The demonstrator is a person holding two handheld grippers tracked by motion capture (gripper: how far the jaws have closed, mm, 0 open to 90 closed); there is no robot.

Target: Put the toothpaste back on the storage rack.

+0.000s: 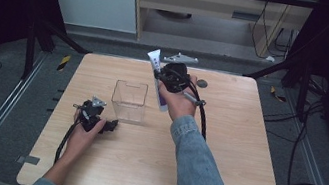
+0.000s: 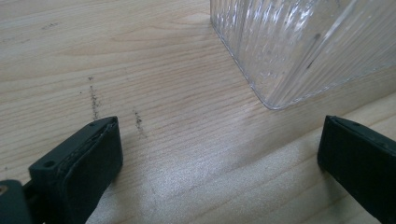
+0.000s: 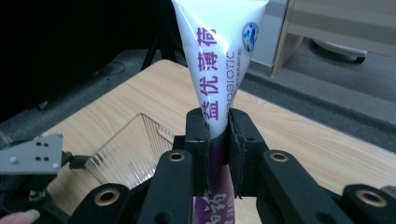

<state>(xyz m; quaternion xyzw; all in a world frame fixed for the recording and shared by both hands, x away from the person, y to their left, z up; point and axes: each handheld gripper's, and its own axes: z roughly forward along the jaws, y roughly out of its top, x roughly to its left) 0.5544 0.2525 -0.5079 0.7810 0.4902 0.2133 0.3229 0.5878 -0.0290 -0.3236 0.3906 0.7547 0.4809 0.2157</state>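
We find the white-and-purple soft plastic tube [image 3: 215, 74], flat-crimped, clenched in the right gripper [image 3: 217, 140] above the wooden tabletop's [image 1: 224, 148] far edge; the left gripper [image 2: 219, 158] gapes beside the clear ribbed square container [image 1: 128, 100].

Grey floor [image 1: 9, 97] surrounds the wooden table [image 1: 243, 156]; pale cabinet [image 1: 207, 8] behind.

Table [image 1: 222, 158] evenly lit, surroundings dark; glare on tube [image 3: 219, 56]; near jaws soft.
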